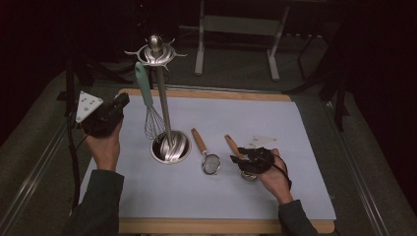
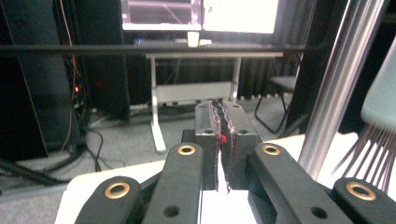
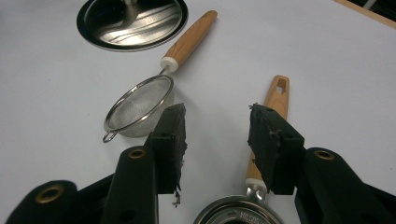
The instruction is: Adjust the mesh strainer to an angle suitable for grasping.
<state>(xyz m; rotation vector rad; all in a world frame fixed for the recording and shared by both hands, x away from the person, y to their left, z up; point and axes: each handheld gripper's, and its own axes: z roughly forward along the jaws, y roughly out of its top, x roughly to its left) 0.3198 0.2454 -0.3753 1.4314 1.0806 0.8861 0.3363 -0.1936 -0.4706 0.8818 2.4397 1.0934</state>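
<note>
A steel utensil stand rises from a round base on the pale mat. A whisk with a mint handle hangs from its top ring. My left gripper is held up in the air to the left of the whisk, apart from it. In the left gripper view its jaws stand almost together with nothing between them, and the stand's pole and the whisk are to their right. My right gripper is open low over a wooden-handled metal utensil. A small mesh strainer lies to its left.
The mat lies on a wooden board on a grey table. The strainer lies between the stand's base and my right gripper. A desk frame stands on the floor beyond the table.
</note>
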